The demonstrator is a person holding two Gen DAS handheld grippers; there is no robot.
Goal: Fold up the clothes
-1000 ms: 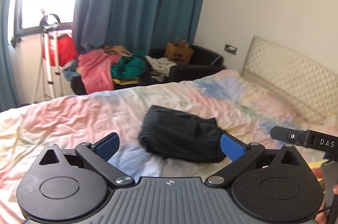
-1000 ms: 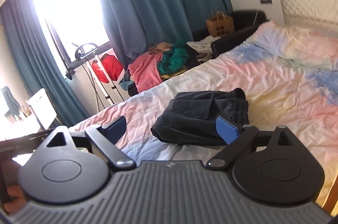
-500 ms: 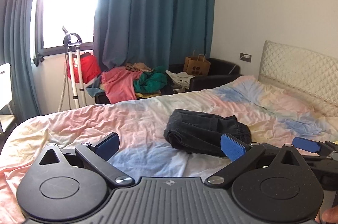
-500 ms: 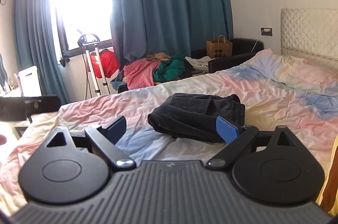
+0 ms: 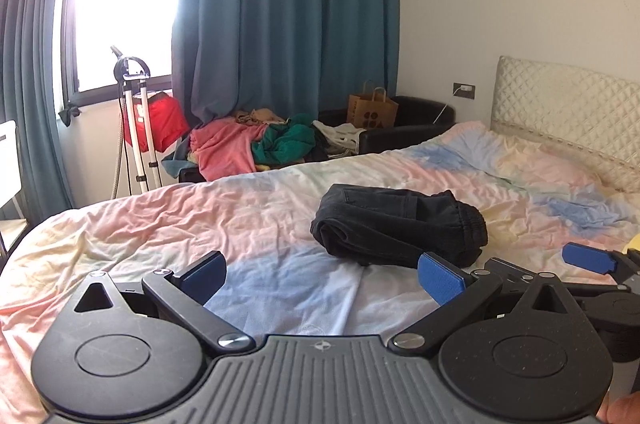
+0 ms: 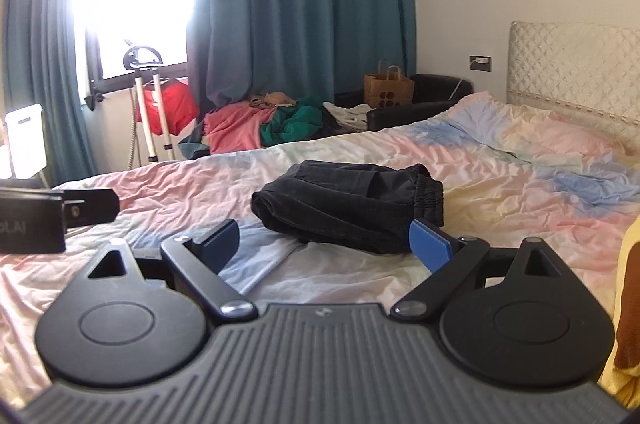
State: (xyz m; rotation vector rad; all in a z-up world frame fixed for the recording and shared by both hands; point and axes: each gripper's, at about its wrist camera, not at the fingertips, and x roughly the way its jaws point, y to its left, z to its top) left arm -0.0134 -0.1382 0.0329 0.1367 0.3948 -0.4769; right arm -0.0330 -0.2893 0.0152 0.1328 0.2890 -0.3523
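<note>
Only readable writing I can spot is a few pale letters on the side of the left hand-held gripper [image 6: 56,220], looks like "LAI", rest cut off. The brown paper bag [image 5: 372,109] far ahead has dark dots printed on it, no words I can read.

The folded black pants [image 5: 400,226] sit on the bed [image 5: 200,220] just ahead of both grippers, a bit toward the right finger of the left hand-held gripper [image 5: 322,274] and between the fingers of the right hand-held gripper [image 6: 324,242], neither touching. Both are spread wide, holding nothing.

Pants look like soft dark denim-ish fabric, elastic gathered waistband on the right end, rounded fold on the left. Sheet is wrinkled pastel tie-dye. Pads [image 5: 440,278] are flat blue rectangles.
</note>
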